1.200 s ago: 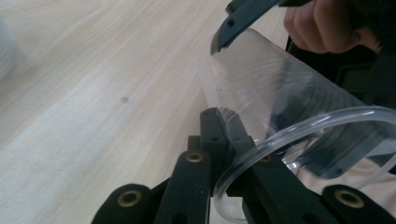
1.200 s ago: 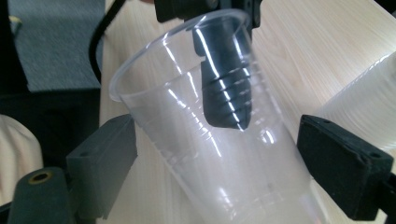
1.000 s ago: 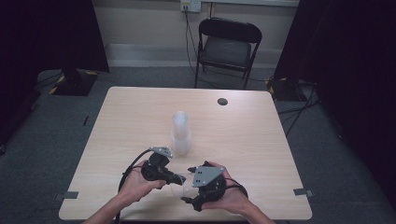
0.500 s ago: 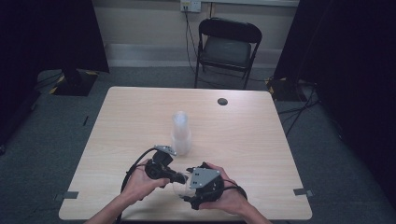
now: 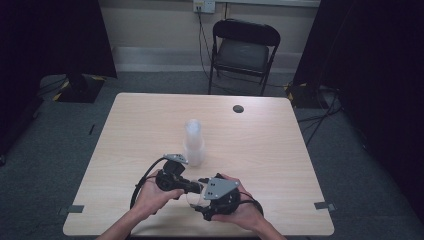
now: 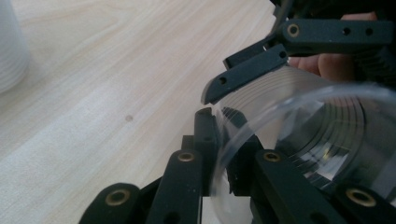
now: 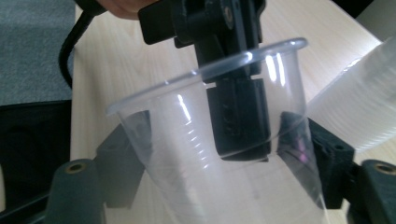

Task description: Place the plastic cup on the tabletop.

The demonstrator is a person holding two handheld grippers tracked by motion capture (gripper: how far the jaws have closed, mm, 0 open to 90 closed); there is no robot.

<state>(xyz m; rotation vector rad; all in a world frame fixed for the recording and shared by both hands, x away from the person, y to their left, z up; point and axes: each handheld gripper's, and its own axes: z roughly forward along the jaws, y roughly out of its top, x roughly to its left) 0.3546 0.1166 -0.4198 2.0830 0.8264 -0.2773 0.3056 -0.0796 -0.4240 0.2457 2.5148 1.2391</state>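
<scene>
A clear plastic cup point(image 7: 177, 158) is held on its side low over the table's front edge. My right gripper point(image 7: 215, 135) is shut on the cup's body, one jaw on each side. My left gripper point(image 6: 219, 122) is shut on the cup's rim point(image 6: 224, 154), with one finger point(image 7: 239, 116) inside the cup and the other outside. In the high view both hands hold the left gripper point(image 5: 192, 188) and the right gripper point(image 5: 201, 196) tip to tip, with the cup point(image 5: 194, 198) between them. A stack of clear cups point(image 5: 194, 142) stands upright just beyond.
The light wooden table point(image 5: 140, 125) has a round dark grommet point(image 5: 238, 108) near its far edge. A black folding chair point(image 5: 245, 50) stands behind the table. The cup stack point(image 6: 9, 46) is close to both grippers, and it shows as a pale ribbed shape point(image 7: 359, 107) at the right.
My left gripper has moved right toward the right gripper and its jaws have come onto the cup's rim. The right hand has shifted slightly left.
</scene>
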